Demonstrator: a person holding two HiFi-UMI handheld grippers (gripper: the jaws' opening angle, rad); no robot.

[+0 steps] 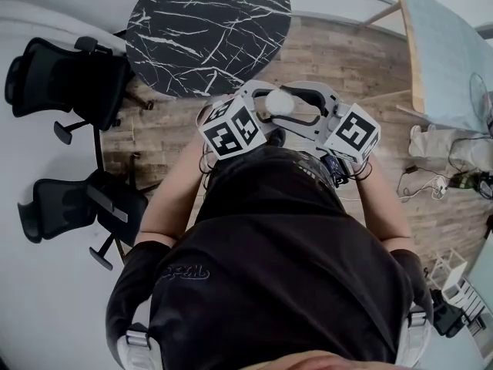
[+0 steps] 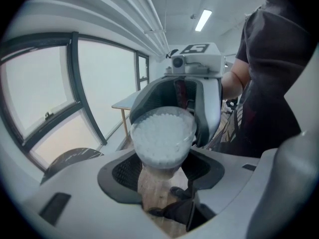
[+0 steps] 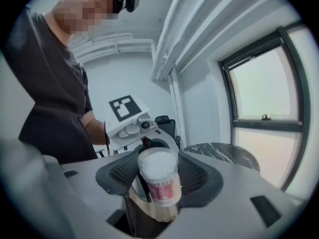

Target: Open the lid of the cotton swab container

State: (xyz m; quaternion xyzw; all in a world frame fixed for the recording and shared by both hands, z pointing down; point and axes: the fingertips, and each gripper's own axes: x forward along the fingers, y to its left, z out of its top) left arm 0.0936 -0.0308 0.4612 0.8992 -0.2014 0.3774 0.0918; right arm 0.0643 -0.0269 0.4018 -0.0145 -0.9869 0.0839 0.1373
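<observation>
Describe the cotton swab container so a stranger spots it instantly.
Find the round black marble table; beside it the person holds up the left claw and right claw. Between them sits the cotton swab container: a clear tub of white tips, red-banded.

Round marble table [image 1: 208,29] on wooden floor [image 1: 339,60]

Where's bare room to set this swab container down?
The round black marble table ahead looks bare. Wood floor between it and the pale table is open too. Crowded: office chairs at left, cables at right.
</observation>
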